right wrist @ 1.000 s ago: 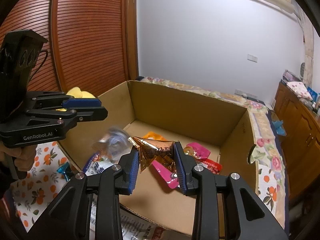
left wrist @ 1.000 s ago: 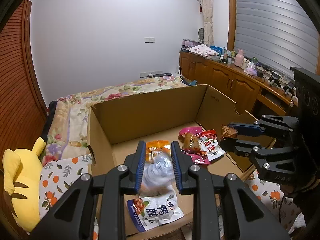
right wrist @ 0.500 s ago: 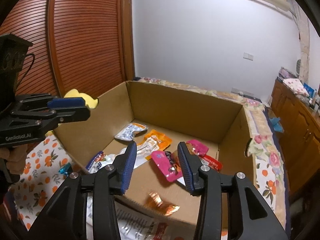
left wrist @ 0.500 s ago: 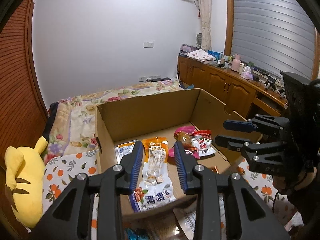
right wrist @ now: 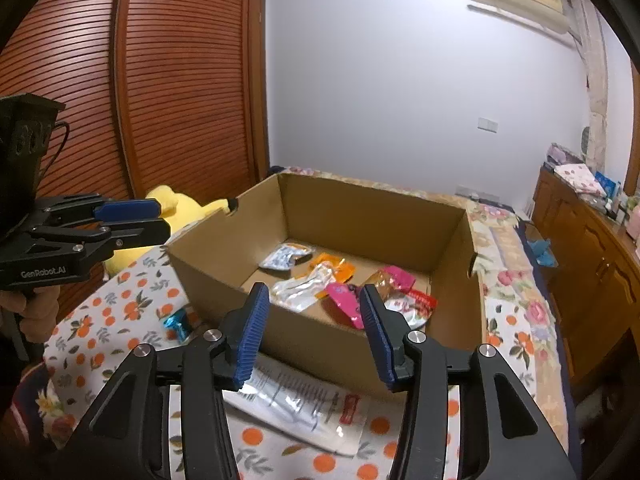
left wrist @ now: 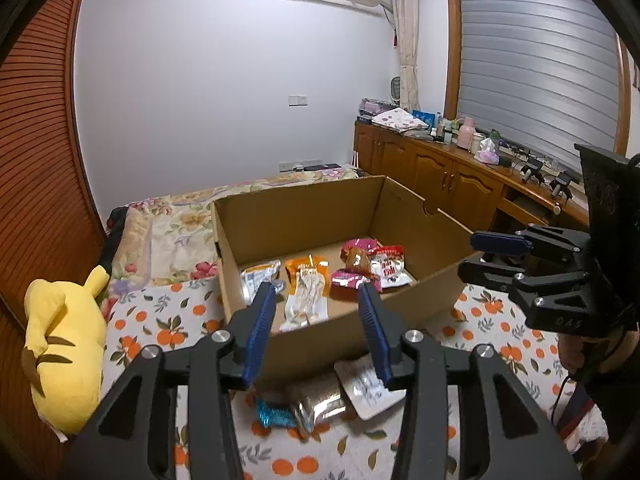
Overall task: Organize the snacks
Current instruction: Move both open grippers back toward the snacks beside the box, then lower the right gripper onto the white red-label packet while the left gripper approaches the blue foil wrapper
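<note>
Two sets of tongs, left tongs (left wrist: 318,330) and right tongs (right wrist: 312,334), are hovering near a cardboard box (left wrist: 304,208) on the bed (left wrist: 168,312), jaws opening and holding nothing. Several snack packets (left wrist: 306,294) are lying inside the box, while a silver pouch (left wrist: 320,400) and blue candy (left wrist: 274,418) are waiting on the orange-print sheet just in front
</note>
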Demonstrator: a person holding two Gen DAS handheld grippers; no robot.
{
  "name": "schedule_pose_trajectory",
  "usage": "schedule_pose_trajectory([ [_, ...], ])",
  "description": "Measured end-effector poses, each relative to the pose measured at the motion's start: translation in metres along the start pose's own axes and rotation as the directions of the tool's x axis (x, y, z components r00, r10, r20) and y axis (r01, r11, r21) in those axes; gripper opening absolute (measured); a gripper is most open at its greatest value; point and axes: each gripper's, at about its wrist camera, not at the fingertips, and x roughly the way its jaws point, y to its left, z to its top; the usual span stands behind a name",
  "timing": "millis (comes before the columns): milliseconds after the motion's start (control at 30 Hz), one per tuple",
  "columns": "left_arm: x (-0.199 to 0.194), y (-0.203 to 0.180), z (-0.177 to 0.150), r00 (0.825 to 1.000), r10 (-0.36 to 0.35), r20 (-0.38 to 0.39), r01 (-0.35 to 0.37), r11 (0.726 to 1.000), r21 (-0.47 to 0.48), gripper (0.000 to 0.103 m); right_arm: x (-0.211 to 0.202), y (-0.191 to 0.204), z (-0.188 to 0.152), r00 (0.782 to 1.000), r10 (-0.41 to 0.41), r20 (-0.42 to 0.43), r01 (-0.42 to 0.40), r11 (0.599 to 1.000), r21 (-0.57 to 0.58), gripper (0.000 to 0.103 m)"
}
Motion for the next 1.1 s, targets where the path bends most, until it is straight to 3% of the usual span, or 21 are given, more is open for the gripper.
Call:
schedule_pose_trajectory([
  [400,-0.011,0.007,-0.048,0.998,0.025,-0.053,-0.027,0.999,-0.023,0.045,-0.01,0.018,-0.028,0.999,0.005,-0.038,-0.005,1.0,0.012,0.052],
  [700,-0.005,0.02,-0.086,0.993,0.043,-0.114,-0.052,0.996,-0.071,0.044,0.006,0.028,-0.05,0.995,0.017,-0.099,-0.016,1.0,0.012,0.053],
  [1100,0.004,0.029,-0.11,0.987,0.033,-0.159,-0.05,0.993,-0.104,0.045,0.044,0.03,-0.083,0.975,0.024,-0.222,-0.023,1.0,0.006,0.056],
])
